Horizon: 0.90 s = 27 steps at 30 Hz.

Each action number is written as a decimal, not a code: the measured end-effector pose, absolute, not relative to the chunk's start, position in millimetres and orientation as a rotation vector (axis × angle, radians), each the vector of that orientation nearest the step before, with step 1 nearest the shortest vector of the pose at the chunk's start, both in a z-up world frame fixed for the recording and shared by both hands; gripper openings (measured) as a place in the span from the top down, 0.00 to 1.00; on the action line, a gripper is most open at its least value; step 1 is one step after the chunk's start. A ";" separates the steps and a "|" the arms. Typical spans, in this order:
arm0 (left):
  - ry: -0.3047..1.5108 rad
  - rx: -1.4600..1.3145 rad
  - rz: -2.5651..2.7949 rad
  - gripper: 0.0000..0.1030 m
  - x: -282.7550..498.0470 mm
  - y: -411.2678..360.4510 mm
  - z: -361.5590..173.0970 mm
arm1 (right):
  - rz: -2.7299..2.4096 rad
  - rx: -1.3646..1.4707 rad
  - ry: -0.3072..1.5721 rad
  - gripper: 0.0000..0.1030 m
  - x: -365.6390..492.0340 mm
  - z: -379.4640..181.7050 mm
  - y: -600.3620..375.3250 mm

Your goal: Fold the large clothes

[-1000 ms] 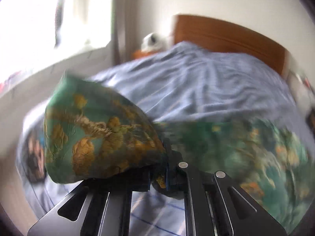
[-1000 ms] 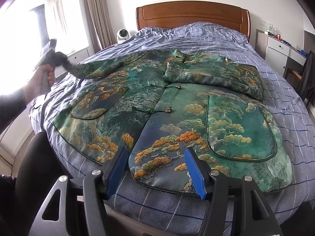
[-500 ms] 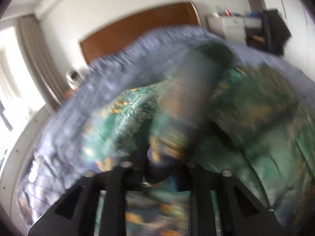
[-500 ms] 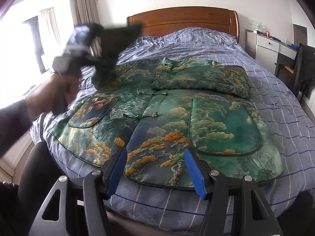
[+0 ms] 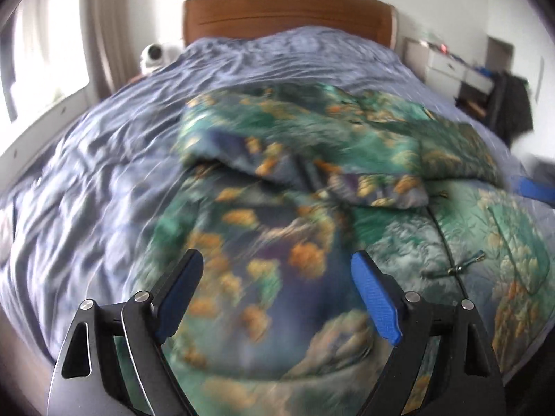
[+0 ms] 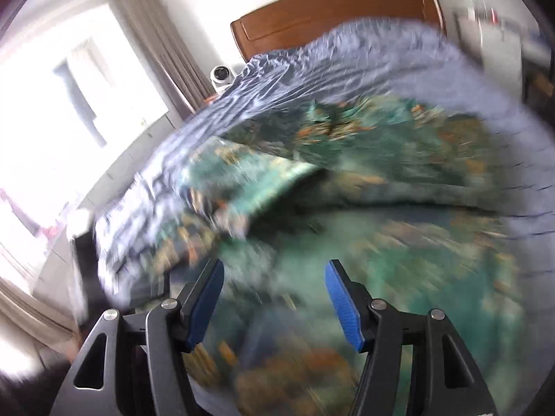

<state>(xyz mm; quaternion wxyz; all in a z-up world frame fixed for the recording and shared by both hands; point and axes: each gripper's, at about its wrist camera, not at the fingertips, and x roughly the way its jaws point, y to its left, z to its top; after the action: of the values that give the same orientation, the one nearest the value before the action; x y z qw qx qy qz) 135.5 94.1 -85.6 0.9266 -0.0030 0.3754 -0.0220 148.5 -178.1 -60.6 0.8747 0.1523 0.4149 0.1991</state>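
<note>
Both the left gripper (image 5: 277,298) and the right gripper (image 6: 274,305) hang wide open, holding nothing — the slippery jacket (image 5: 381,159) sleeve might slide back open.

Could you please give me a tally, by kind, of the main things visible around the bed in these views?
Green embroidered satin jacket with orange trees: 1
Blue checked bed cover: 1
Brown wooden headboard: 1
Small white round fan: 1
White drawer cabinet: 1
Handheld grippers, jaws apart: 2, the left gripper and the right gripper
Total: 7
</note>
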 end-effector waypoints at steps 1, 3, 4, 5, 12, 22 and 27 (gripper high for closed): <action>0.771 -0.029 -0.037 0.14 131.8 98.9 -87.7 | 0.452 0.395 0.909 0.40 177.2 -70.8 -173.5; 0.770 -0.051 -0.032 0.14 124.1 104.0 -93.9 | 0.446 0.480 0.977 0.40 214.5 -90.5 -165.2; 0.766 -0.056 -0.030 0.14 122.1 104.7 -95.2 | 0.437 0.536 1.025 0.40 236.2 -106.3 -160.3; 0.759 -0.056 -0.025 0.14 117.9 105.7 -96.9 | 0.424 0.569 1.062 0.40 250.2 -118.1 -155.5; 0.753 -0.079 -0.023 0.14 99.4 117.3 -103.6 | 0.353 0.503 1.101 0.87 265.4 -130.6 -124.8; 0.709 -0.127 -0.077 0.14 102.5 115.6 -86.7 | 0.325 0.151 0.795 0.88 353.1 -23.6 -115.0; 0.740 -0.120 -0.091 0.14 104.3 112.6 -92.5 | 0.239 0.069 0.871 0.88 407.1 -75.9 -117.9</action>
<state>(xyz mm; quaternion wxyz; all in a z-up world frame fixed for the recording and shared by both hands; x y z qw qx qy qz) 104.3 112.6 -92.5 0.9295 -0.0584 0.3614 -0.0446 407.1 -117.9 -75.9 0.8992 0.0331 0.4207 0.1154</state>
